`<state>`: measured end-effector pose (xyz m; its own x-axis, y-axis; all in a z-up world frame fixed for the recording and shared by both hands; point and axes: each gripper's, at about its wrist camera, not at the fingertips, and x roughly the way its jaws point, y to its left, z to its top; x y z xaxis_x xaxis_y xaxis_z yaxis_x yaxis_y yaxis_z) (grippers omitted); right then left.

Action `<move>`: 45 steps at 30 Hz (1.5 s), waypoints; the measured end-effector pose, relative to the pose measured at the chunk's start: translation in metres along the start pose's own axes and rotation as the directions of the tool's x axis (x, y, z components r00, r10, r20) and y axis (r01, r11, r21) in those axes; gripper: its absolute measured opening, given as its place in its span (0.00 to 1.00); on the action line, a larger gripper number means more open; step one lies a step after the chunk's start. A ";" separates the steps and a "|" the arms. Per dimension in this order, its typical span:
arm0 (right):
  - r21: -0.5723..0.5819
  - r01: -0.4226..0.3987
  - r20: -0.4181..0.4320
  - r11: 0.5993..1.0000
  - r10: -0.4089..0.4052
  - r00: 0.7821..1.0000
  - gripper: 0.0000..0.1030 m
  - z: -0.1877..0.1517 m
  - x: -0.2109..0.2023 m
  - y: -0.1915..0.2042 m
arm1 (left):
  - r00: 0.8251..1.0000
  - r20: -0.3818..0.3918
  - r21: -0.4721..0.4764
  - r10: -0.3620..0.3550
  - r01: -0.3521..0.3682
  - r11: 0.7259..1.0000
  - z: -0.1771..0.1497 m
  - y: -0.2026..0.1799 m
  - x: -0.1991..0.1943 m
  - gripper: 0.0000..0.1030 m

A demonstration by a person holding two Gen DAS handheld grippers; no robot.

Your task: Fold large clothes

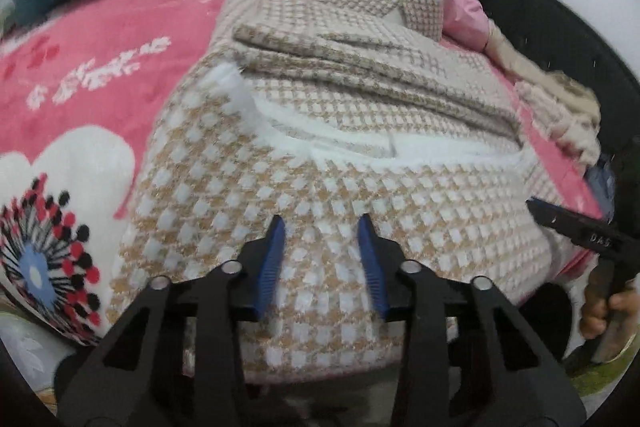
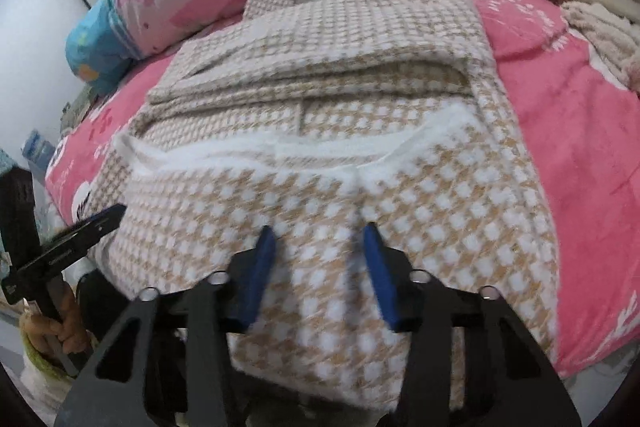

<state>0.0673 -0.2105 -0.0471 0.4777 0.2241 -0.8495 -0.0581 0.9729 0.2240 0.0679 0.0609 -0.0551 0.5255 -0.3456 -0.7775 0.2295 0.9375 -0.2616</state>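
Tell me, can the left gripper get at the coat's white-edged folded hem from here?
Probably yes. The left gripper hovers open just short of the hem edge of the houndstooth coat, with only flat coat fabric between them.
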 end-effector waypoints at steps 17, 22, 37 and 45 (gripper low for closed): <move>-0.020 0.147 0.242 0.989 -0.137 0.961 0.05 0.026 -0.057 0.019 | 0.979 0.197 0.137 0.043 -0.071 0.988 0.050 -0.020 -0.042 0.03; -0.042 0.213 0.195 0.976 -0.201 0.960 0.05 0.026 -0.013 0.009 | 0.988 0.124 0.151 0.090 -0.108 0.983 0.046 -0.014 0.001 0.03; 0.072 0.120 0.176 0.990 -0.131 0.976 0.37 0.010 -0.042 -0.063 | 0.996 0.065 0.114 0.055 -0.062 0.992 0.042 0.001 0.029 0.07; -0.059 -0.002 0.123 0.998 0.010 0.992 0.37 0.011 -0.006 -0.015 | 0.995 0.078 0.027 -0.069 0.067 0.997 0.041 0.021 0.014 0.23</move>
<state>0.0750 -0.2276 -0.0397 0.5813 0.2248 -0.7821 -0.1112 0.9740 0.1973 0.1138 0.0743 -0.0484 0.5706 -0.4113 -0.7108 0.2859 0.9109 -0.2975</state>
